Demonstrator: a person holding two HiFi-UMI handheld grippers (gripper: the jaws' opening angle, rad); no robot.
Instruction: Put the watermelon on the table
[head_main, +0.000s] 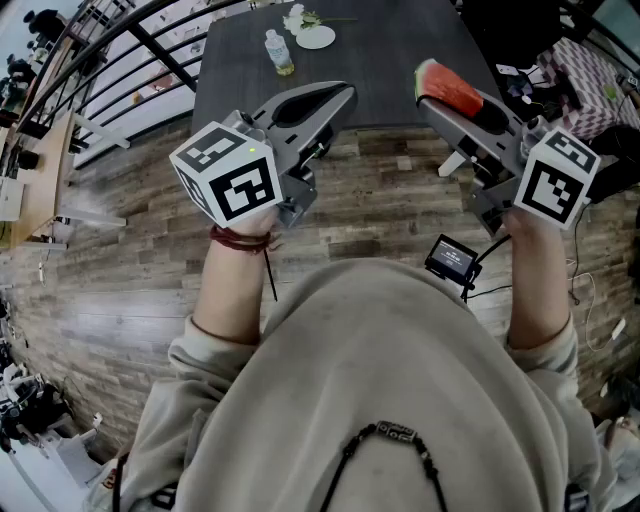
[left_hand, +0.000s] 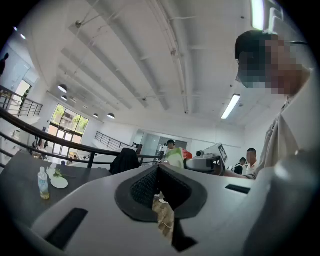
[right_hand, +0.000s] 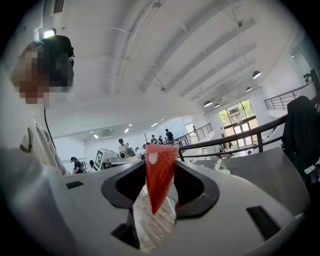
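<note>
Two grey, smooth-shelled grippers reach forward in the head view. The left gripper (head_main: 340, 97) has its tapered jaws pressed together on nothing. The right gripper (head_main: 440, 98) is clamped on the watermelon wedge (head_main: 450, 88), red flesh with a thin green rind, held in the air at the near edge of the dark matte table (head_main: 390, 60). Farther back on that table stand a small clear bottle (head_main: 280, 52) and a round white plate (head_main: 316, 38) with flowers. Wood-plank floor (head_main: 130, 260) lies below, and a small screen (head_main: 453, 258) hangs near the person's right forearm. In the left gripper view the black ribbed pads (left_hand: 145, 187) meet at the tip with nothing between them. Past them the wedge shows beside a black jacket (left_hand: 125, 161) draped behind the table. In the right gripper view the wedge is a flat triangle with its point hanging down, both black pads pressing its broad faces. The table's bare top lies beyond to the right, under a dark metal railing (right_hand: 240, 137).
</note>
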